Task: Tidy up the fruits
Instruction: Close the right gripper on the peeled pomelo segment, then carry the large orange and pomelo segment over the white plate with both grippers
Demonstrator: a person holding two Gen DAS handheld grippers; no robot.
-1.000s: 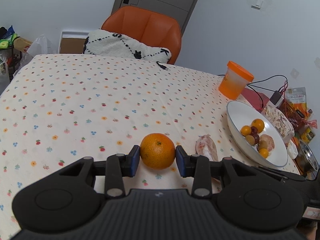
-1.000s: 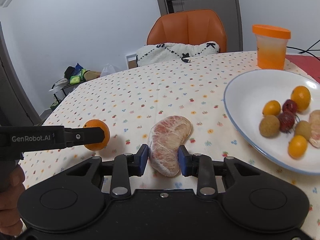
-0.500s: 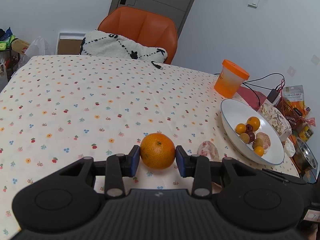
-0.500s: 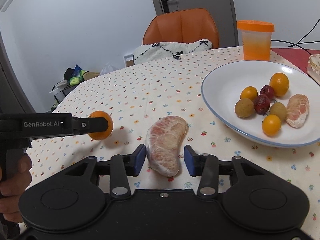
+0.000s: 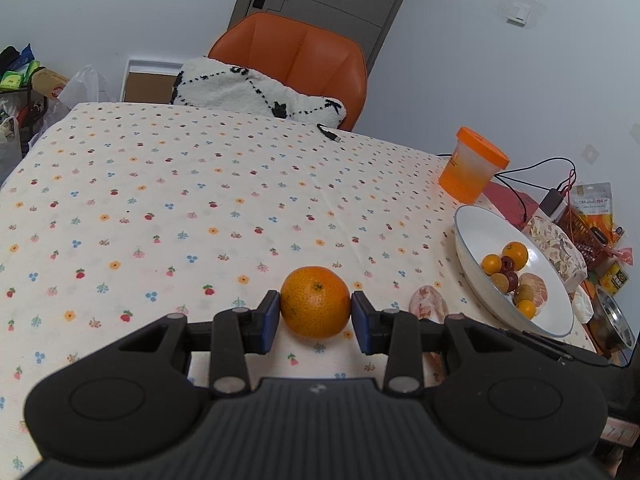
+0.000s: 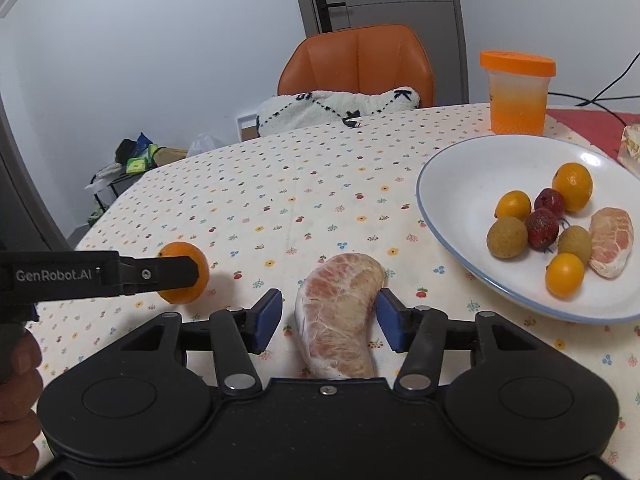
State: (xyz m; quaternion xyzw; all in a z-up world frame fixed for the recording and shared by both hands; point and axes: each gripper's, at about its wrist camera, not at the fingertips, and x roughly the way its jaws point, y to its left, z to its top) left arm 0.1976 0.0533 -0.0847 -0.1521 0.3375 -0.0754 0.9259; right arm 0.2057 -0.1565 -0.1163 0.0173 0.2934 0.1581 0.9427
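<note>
- Left wrist view: your left gripper [image 5: 315,316] is clamped on a tangerine [image 5: 315,302], both blue pads pressed against its sides, over the flowered tablecloth [image 5: 168,200].
- To its right a peeled pomelo piece [image 5: 429,302] lies on the cloth, partly hidden behind the gripper's frame.
- Further right a white plate [image 5: 476,228] holds a heap of small fruit; an orange-lidded cup [image 5: 472,170] stands just beyond it.
- An orange chair [image 5: 296,56] with a white cushion [image 5: 256,94] stands at the far edge of the table.
- Right wrist view: your right gripper [image 6: 329,320] is opening; the pomelo piece [image 6: 340,314] lies on the cloth between the pads. A gap shows at the left pad; the right pad stands just at the piece's edge, and you cannot tell whether it still touches.
- The plate [image 6: 452,168] sits near on the right, carrying small orange fruits, two brown ones, two dark red ones and another pomelo piece [image 6: 611,242].
- On the left, the left gripper's finger [image 6: 160,276] crosses in front of the tangerine [image 6: 188,274], which it holds clear of the cloth; part of your hand [image 6: 18,396] shows at the lower left edge.
</note>
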